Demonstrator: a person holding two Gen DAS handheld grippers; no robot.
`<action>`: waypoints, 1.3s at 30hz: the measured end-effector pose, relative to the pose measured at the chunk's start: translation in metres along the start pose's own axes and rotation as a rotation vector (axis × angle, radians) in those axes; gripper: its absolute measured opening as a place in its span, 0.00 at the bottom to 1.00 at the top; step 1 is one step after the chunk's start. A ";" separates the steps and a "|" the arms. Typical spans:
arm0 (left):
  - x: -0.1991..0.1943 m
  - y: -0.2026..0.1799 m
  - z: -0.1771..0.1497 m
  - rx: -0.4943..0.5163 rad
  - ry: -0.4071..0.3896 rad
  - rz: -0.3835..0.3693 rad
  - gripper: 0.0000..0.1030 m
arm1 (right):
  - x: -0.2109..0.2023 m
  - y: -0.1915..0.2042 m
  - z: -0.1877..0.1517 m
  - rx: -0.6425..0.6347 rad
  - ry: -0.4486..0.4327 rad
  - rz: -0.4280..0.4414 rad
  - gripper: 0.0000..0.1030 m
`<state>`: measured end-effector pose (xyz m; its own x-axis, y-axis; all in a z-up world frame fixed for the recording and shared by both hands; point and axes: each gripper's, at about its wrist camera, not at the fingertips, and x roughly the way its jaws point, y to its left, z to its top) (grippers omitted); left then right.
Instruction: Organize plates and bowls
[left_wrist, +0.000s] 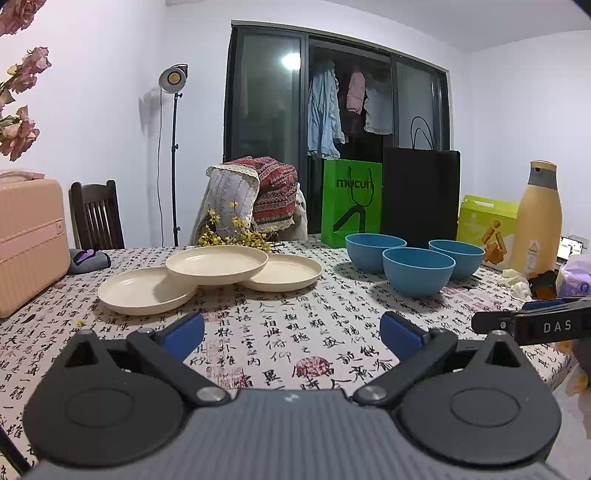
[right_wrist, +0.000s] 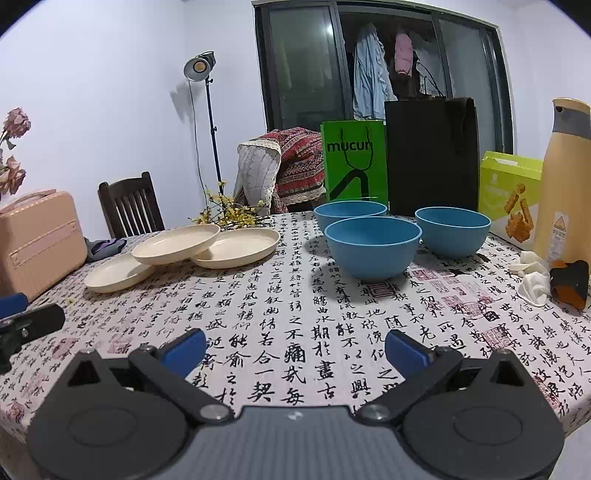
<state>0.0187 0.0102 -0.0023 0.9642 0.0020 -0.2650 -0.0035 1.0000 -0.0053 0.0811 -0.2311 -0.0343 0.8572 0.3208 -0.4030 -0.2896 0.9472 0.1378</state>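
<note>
Your left claw and right claw both hang spread apart and empty over the near edge of the surface, well short of the dishes, likely so you can pick a target. Three cream plates sit to the left, the middle one propped on the rims of its neighbours. Three blue bowls cluster to the right, unstacked.

Three shallow cream round plates lie at ten o'clock, the middle one propped tilted on its neighbours' rims. Three upright blue round bowls cluster at one o'clock.
</note>
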 end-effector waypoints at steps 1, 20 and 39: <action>0.001 0.000 0.000 0.004 -0.004 0.004 1.00 | 0.002 0.000 0.001 0.003 0.001 0.002 1.00; 0.016 0.017 0.020 -0.022 -0.024 0.054 1.00 | 0.019 0.010 0.021 -0.009 -0.028 0.008 1.00; 0.022 0.027 0.053 -0.034 -0.017 0.106 1.00 | 0.038 0.024 0.052 -0.035 -0.060 0.029 1.00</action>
<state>0.0542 0.0378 0.0424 0.9623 0.1082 -0.2496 -0.1146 0.9933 -0.0113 0.1293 -0.1961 0.0003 0.8717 0.3486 -0.3443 -0.3288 0.9372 0.1165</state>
